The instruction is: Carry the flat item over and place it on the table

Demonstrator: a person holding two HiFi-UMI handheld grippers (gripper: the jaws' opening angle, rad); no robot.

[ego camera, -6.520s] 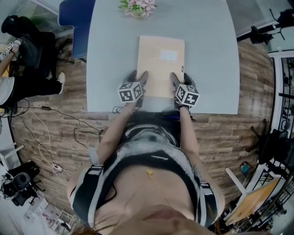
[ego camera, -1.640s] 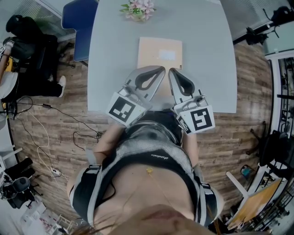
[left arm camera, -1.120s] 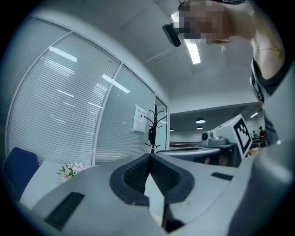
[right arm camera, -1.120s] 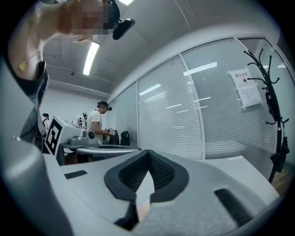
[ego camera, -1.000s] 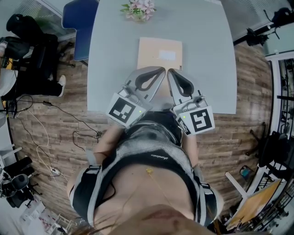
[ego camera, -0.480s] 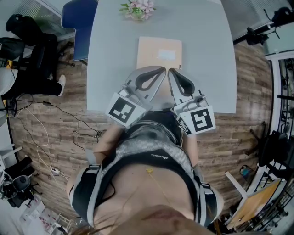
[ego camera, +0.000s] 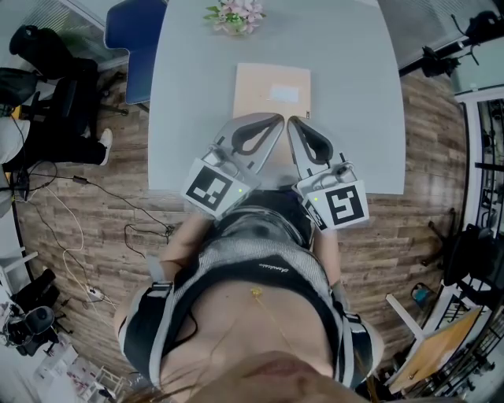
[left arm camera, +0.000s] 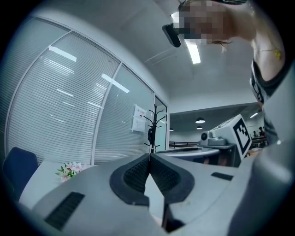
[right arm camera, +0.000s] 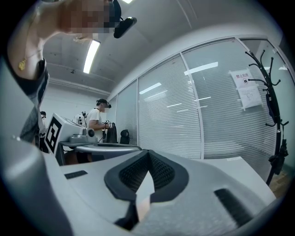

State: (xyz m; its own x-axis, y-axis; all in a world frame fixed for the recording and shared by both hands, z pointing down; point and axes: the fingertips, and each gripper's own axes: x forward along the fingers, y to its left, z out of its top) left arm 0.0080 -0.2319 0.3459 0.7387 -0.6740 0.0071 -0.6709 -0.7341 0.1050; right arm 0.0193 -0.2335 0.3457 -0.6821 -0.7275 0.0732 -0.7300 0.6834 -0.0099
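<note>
- Flat tan item (ego camera: 272, 94) is down, lying flat on the grey table (ego camera: 189, 94), roughly mid-table and square to the near edge
- Nothing is gripping it: both tools sit at its near end, side by side, each pointing level across the tabletop
- Left gripper (left arm camera: 150, 156): jaws fully together, the 2 dark ribbed pads (left arm camera: 133, 175) meet at the tip with nothing caught between them
- Right gripper (right arm camera: 148, 152): same story, jaws closed tip to tip, empty
- From the head view the 2 closed noses angle in towards each other and overlap the item's near edge; whether they touch it I can't tell from here
- Left marker cube (ego camera: 211, 187) and right marker cube (ego camera: 339, 205) hang out past the table's near edge, over the person's torso
- Pink flowers (ego camera: 235, 14) stand at the far end of the table, well apart from the item
- Blue chair (ego camera: 130, 31) is tucked at the far left corner of the table
- Wooden floor (ego camera: 87, 197) on the left has loose cables trailing over it
- A black coat stand (right arm camera: 269, 92) rises by the glass wall with blinds
- Another person (right arm camera: 99, 120) stands in the background of the right gripper view
</note>
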